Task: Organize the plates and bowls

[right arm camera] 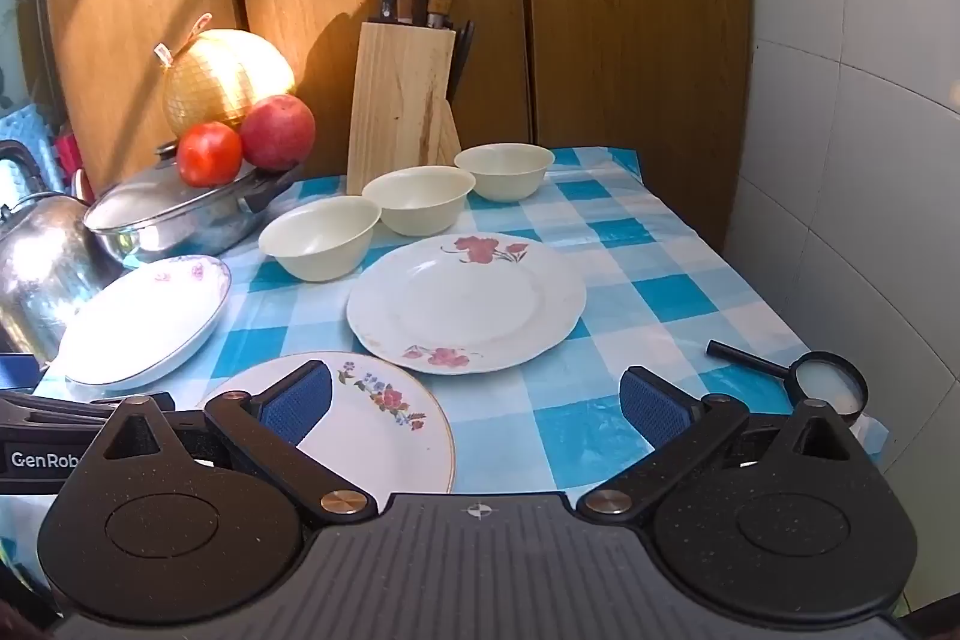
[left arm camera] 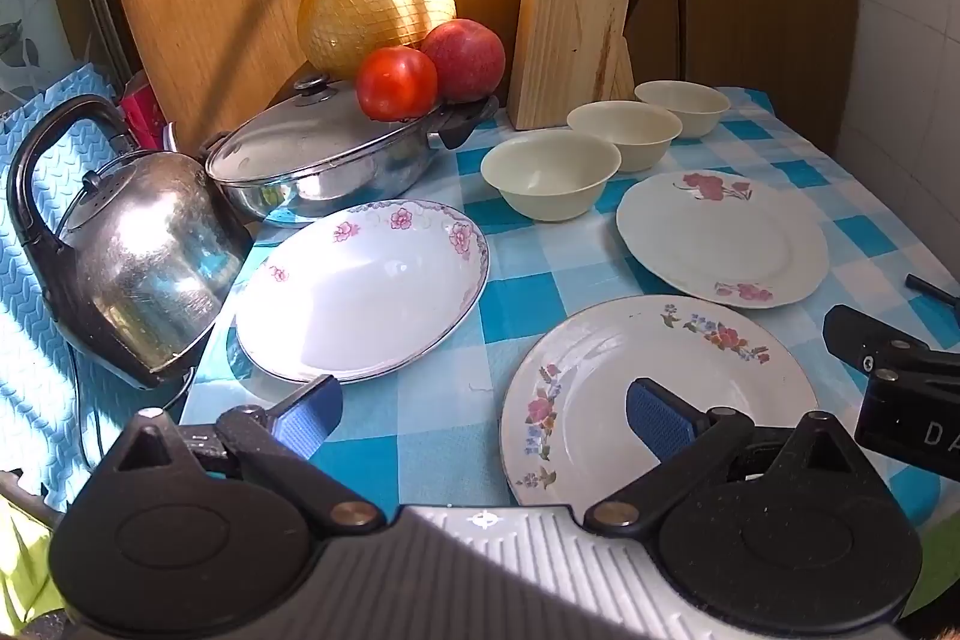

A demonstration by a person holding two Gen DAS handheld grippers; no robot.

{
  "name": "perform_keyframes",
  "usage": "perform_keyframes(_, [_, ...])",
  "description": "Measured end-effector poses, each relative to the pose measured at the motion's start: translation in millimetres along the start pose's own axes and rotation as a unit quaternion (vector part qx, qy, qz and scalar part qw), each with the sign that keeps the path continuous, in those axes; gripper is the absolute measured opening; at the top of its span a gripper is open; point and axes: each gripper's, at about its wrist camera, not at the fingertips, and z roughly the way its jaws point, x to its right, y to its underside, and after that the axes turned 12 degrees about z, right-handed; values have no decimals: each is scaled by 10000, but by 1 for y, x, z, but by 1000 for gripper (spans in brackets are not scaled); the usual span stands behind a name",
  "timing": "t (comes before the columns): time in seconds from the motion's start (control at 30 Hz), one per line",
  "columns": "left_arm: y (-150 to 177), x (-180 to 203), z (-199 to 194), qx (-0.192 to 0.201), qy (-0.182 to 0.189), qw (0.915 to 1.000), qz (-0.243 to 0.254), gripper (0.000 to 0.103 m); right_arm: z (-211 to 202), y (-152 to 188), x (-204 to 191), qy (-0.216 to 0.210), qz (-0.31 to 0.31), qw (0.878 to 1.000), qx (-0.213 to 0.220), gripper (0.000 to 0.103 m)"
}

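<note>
Both tools — left (left arm camera: 480,415), right (right arm camera: 474,403) — tilt downward, jaws spread wide.

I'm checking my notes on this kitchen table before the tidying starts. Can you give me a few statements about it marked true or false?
1. Three cream bowls stand in a row, not stacked. True.
2. The left gripper is shut on a plate. False: both it and the right gripper are open and hold nothing.
3. A tomato sits on the pan lid. True.
4. The magnifying glass lies on a plate. False: it lies on the checked tablecloth, near the table's right edge.
5. The knife block is empty. False: handles stick out of its top.
</note>
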Motion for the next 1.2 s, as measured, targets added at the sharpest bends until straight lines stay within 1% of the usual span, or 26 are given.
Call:
perform_keyframes(0.1, [0,-2,-1,38,-20,10000,-2,97,-1,1,0,4,-14,10000,9,103])
perform_keyframes(0.23, [10,6,3,61,-50,10000,-7,97,-2,1,1,3,-24,10000,13,103])
perform_keyframes(0.47, [11,6,2,17,-46,10000,59,97,-5,5,4,-37,-40,10000,-37,103])
perform_keyframes(0.93, [10,9,6,-137,93,9998,125,97,0,5,3,-43,-25,9999,-160,103])
perform_keyframes(1.2, [10,11,11,-256,185,9993,181,97,4,5,5,25,-20,9997,-248,103])
